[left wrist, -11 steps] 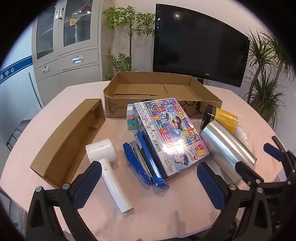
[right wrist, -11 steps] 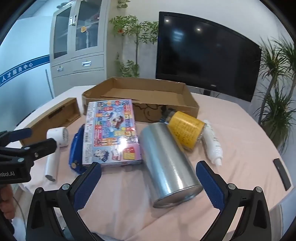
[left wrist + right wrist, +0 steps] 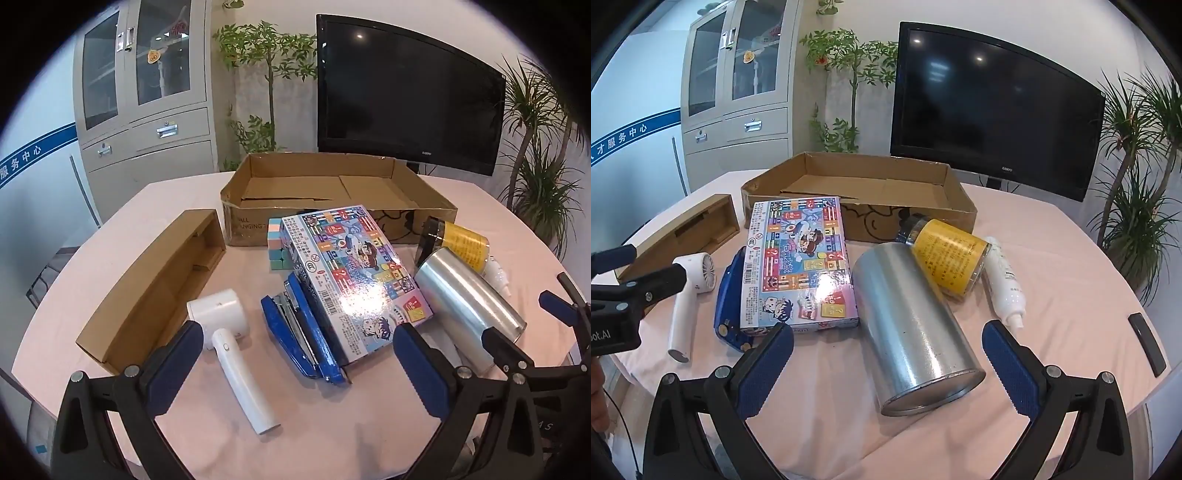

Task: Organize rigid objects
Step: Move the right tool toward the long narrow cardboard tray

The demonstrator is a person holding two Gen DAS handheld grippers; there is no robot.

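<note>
Left wrist view shows the left claw [image 3: 297, 363] wide open and holding nothing, above the near edge of the bench [image 3: 155, 206]. A white fan [image 3: 231, 338] lies flat there. Beside it a blue stapler [image 3: 301, 338] sits partly under a colorful game box [image 3: 352, 282]. The big cardboard box [image 3: 332, 192] waits at the far edge. Right wrist view shows the right claw [image 3: 888, 363] open too, over a silver can [image 3: 910, 325] lying on its side. A yellow jar [image 3: 947, 256] touches the can, with a white bottle [image 3: 1003, 278] just beside it.
</note>
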